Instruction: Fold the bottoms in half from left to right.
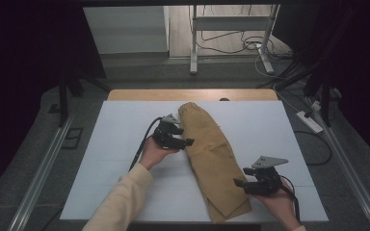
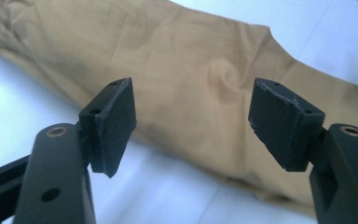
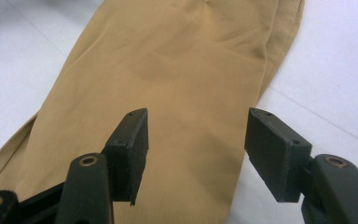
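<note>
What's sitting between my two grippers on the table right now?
In the high view, the tan folded trousers lie lengthwise between the left gripper and the right gripper. Both grippers are open at the cloth's edges, on the white table cover.

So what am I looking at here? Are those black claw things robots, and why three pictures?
No robot: a person holds a two-jaw tool in each hand. The high view looks down on the white table, showing the left gripper and right gripper on either side of tan trousers, folded lengthwise. The other two pictures come from cameras riding on each gripper, looking along its black jaws at the cloth. Both grippers' jaws are open, and nothing is held yet.
</note>
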